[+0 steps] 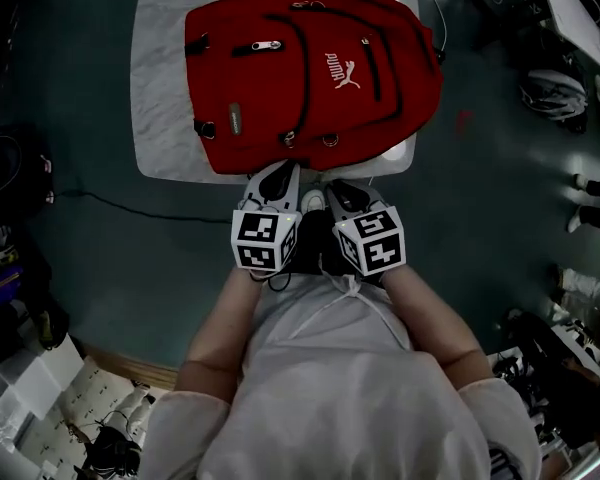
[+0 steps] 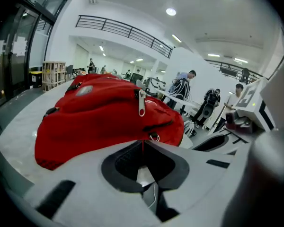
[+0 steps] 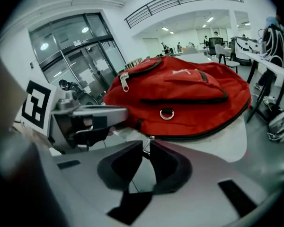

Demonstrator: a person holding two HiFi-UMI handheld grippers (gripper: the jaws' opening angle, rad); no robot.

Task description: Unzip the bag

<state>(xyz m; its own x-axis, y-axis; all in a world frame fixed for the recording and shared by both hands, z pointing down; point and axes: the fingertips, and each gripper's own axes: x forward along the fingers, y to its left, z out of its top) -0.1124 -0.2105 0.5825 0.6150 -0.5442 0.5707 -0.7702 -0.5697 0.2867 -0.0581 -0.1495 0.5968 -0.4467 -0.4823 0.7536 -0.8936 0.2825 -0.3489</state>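
Observation:
A red backpack [image 1: 310, 68] lies flat on a white marble table [image 1: 160, 88], all its zippers closed. One silver zipper pull [image 1: 265, 45] rests on its upper front pocket. My left gripper [image 1: 280, 171] and right gripper [image 1: 334, 184] sit side by side at the table's near edge, just short of the bag's bottom rim. In the left gripper view the jaws of the left gripper [image 2: 143, 142] meet, with the backpack [image 2: 104, 112] and a zipper pull [image 2: 141, 105] beyond them. The right gripper [image 3: 147, 144] is shut with nothing held, facing the backpack [image 3: 189, 98] and a metal ring [image 3: 166, 113].
The table stands on a dark teal floor with a black cable [image 1: 110, 204] trailing at left. Boxes and clutter [image 1: 40, 388] fill the lower left, and gear [image 1: 555, 93] lies at right. The person's white-shirted torso [image 1: 340, 388] is close behind the grippers.

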